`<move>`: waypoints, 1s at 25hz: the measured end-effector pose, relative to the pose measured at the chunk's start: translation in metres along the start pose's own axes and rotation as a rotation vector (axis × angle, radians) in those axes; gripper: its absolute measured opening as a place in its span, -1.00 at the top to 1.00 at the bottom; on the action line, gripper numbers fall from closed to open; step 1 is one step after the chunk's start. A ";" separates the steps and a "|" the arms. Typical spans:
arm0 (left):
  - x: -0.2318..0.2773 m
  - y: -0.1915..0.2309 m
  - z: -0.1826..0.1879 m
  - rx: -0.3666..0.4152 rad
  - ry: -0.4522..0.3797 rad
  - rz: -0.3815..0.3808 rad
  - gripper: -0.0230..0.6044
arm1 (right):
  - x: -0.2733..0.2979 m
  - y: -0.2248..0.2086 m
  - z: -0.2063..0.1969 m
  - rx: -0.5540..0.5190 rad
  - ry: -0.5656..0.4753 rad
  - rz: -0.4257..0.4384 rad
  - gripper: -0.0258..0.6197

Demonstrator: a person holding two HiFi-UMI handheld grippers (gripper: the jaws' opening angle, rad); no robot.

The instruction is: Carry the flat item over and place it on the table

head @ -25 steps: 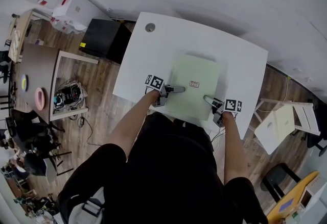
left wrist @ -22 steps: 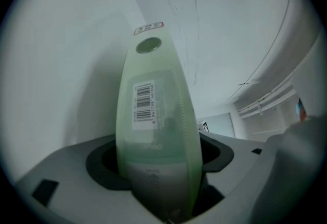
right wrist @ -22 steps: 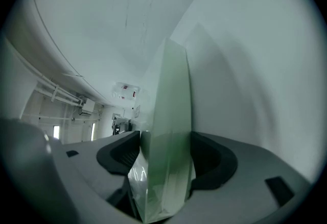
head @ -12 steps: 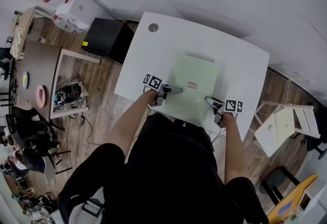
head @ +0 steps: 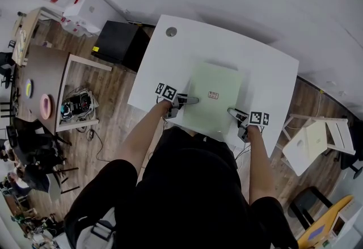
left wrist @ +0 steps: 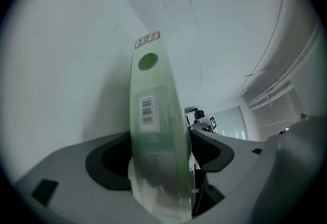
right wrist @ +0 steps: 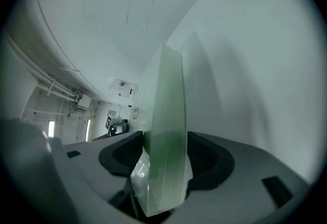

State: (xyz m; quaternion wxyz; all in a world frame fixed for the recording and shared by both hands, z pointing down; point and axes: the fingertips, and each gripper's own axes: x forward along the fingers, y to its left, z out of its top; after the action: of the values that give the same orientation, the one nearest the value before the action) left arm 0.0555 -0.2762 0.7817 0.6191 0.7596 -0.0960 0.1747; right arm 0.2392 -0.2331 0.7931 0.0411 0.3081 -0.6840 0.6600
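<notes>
The flat item point(head: 212, 97) is a pale green square sheet with a small label, lying level over the near part of the white table point(head: 187, 43). Whether it rests on the top I cannot tell. My left gripper point(head: 191, 99) holds its left edge and my right gripper point(head: 231, 111) its near right edge. In the left gripper view the sheet point(left wrist: 153, 116), with a barcode and a green dot, stands edge-on between the jaws of the left gripper point(left wrist: 159, 139), which press on it. In the right gripper view the sheet point(right wrist: 168, 116) sits clamped in the right gripper point(right wrist: 165, 139).
A grey cable cap point(head: 171, 31) sits in the table's far left corner. A black box point(head: 116, 43) stands on the floor left of the table, beside a wooden frame with cables point(head: 76, 103). White furniture point(head: 315, 134) stands to the right.
The left gripper has edged slightly to the left along the sheet's edge. The sheet and the right gripper stay almost where they were.
</notes>
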 end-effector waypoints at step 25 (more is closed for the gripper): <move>-0.037 -0.034 -0.022 0.157 -0.095 0.009 -0.19 | -0.022 0.026 0.001 -0.105 -0.185 -0.070 -0.02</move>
State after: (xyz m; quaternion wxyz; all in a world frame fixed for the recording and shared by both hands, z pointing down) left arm 0.0305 -0.2499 0.7405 0.5518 0.8126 -0.1147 0.1484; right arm 0.2454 -0.2273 0.7601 0.0168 0.3888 -0.7072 0.5903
